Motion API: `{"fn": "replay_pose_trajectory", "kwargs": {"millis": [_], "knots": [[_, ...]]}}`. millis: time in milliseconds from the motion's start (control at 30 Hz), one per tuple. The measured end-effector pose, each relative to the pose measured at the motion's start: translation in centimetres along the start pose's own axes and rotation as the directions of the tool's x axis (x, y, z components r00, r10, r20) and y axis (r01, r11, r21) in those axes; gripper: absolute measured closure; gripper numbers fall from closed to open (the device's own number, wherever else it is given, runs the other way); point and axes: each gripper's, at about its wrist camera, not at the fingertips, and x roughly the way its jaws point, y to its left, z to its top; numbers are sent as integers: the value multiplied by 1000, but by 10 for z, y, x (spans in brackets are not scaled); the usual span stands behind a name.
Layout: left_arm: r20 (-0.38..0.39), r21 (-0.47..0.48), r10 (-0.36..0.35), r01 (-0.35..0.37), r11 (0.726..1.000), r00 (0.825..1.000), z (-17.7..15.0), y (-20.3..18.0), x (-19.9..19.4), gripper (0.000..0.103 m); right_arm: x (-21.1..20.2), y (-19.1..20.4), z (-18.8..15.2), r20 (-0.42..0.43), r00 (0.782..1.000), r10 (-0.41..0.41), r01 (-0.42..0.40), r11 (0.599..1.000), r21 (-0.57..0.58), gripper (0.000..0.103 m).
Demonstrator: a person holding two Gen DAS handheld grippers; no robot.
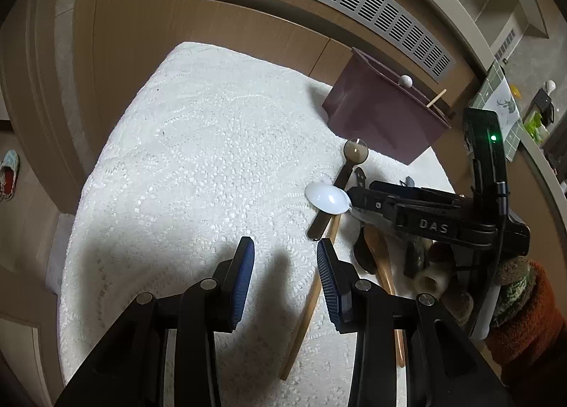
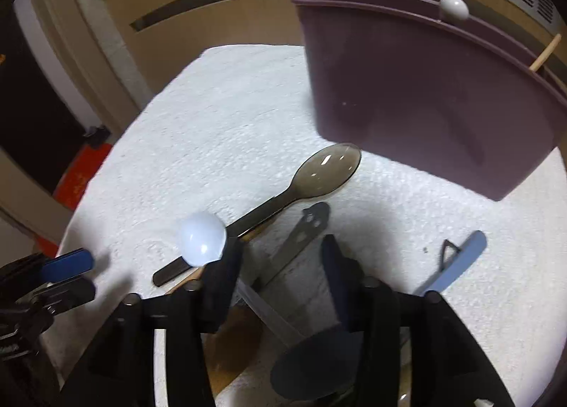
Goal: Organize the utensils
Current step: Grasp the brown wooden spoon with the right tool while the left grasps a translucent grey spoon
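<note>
While the right gripper (image 2: pixel 280 258) hung over the utensil pile at the lower centre of its frame, its jaws stood spread with nothing pressed between them; the left gripper (image 1: pixel 285 276) was likewise released over bare white cloth (image 1: pixel 198 159). The white spoon (image 2: pixel 202 238) lay beside the right jaws' left finger, across the smoky translucent spoon (image 2: pixel 319 173). Both looked light, stiff and slick plastic, best pinched at the flat handle rather than the bowl. The purple bin (image 2: pixel 425 95) stood at upper right
</note>
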Motion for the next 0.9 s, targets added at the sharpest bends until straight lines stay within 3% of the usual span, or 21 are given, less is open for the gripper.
{"fn": "replay_pose_trajectory", "kwargs": {"millis": [100, 133, 167, 233, 300, 400, 533, 600, 733, 900], "knots": [[4, -8, -1, 1, 1000, 1000, 0, 2, 0, 65, -2, -2, 0, -23, 999, 43, -44, 999, -16, 60], [5, -11, 0, 1, 1000, 1000, 0, 3, 0, 65, -5, -5, -1, -20, 999, 27, -27, 1000, -16, 73], [6, -15, 1, -1, 1000, 1000, 0, 5, 0, 65, -9, -6, -3, -10, 1000, -7, 7, 1000, -18, 77], [6, -22, 7, -7, 1000, 1000, -1, 8, 0, 65, -26, -1, -11, 47, 993, -110, 112, 992, -56, 76], [5, -30, 13, -13, 999, 1000, 0, 10, 1, 65, -46, 7, -24, 94, 986, -137, 146, 985, -96, 76], [7, -39, 18, -18, 999, 1000, 1, 12, 2, 65, -68, 18, -49, 76, 997, -28, 33, 997, -65, 76], [6, -43, 23, -22, 999, 1000, 1, 9, 1, 65, -53, 25, -74, -4, 998, 58, -58, 997, 44, 76], [-2, -42, 27, -27, 999, 1000, 0, 7, 1, 65, -40, 29, -79, -23, 998, 52, -50, 997, 58, 75], [-10, -34, 38, -38, 999, 999, -4, 3, -2, 65, -24, 47, -61, 35, 999, -33, 32, 999, 9, 74], [-13, -8, 45, -46, 999, 999, -3, -7, -1, 65, -20, 47, -51, 46, 999, -24, 25, 1000, -13, 74]]}}
